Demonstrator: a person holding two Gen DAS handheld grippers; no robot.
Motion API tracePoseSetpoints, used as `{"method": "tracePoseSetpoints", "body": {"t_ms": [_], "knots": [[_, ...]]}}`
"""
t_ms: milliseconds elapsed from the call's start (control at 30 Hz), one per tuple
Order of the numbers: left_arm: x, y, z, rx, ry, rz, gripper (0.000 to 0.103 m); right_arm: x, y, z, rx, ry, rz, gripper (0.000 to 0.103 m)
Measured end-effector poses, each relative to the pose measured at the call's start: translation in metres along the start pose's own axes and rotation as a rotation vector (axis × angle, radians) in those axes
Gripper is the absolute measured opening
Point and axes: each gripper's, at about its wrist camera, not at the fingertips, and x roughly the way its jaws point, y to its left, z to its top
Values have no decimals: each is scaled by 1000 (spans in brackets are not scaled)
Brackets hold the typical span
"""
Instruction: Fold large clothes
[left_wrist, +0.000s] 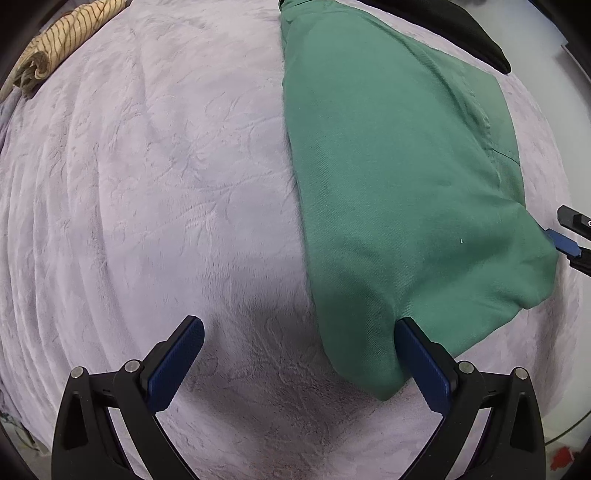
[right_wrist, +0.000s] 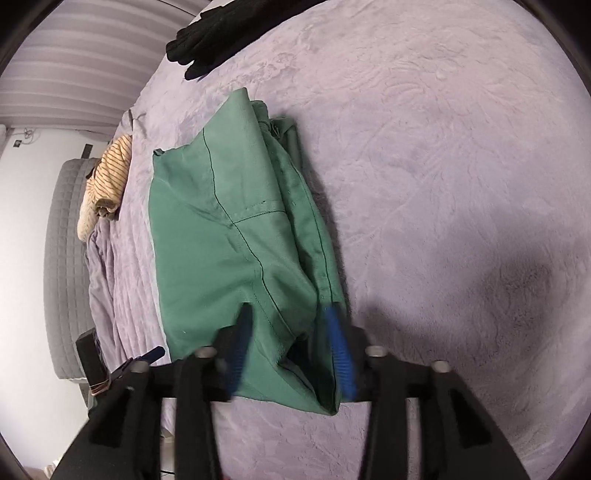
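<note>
Your green garment (right_wrist: 236, 251) is folded into a chunky rectangle, dark seams showing, lying on the fuzzy lilac blanket (left_wrist: 147, 184) over the bed. Left gripper (left_wrist: 299, 362) has its jaws wide and empty at the garment's corner; right gripper (right_wrist: 291, 343) jaws are parted, straddling the near edge. A striped garment (right_wrist: 110, 173) and a black one (right_wrist: 207, 33) sit at the bed's edges.

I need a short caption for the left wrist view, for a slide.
Open left gripper over a lilac blanket, one pad beside the folded green garment.
</note>
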Motion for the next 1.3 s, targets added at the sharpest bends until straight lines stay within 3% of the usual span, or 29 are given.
{"method": "tracePoseSetpoints", "body": {"t_ms": [133,367,400,433,467,533,700,900,967,1000,1033,1300], "knots": [[0,6,2,-34,21,-41,103,5,2,5,-21,13,22,71],[-14,22,13,-84,-30,-74,103,11,8,6,-59,53,83,69],[-11,24,17,-84,-28,-74,103,13,8,3,-61,68,78,57],[-8,25,18,-84,-22,-71,103,17,6,0,-56,83,70,27],[-4,25,19,-84,-15,-67,103,21,2,-2,-44,99,44,15],[6,25,16,-88,7,-69,103,32,-14,-11,7,115,2,14],[15,26,5,-122,40,-106,103,49,-38,-27,89,145,37,11],[4,27,14,-93,12,-102,103,13,-12,-20,-9,77,41,19],[1,30,20,-108,4,-122,103,0,-10,-11,-17,31,56,42],[0,30,23,-117,1,-133,103,-4,-8,-6,-17,11,64,72],[0,31,26,-126,0,-143,103,-7,-6,-1,-18,-5,73,83],[9,20,47,-111,-5,-188,103,8,-5,27,-23,17,94,83]]}}
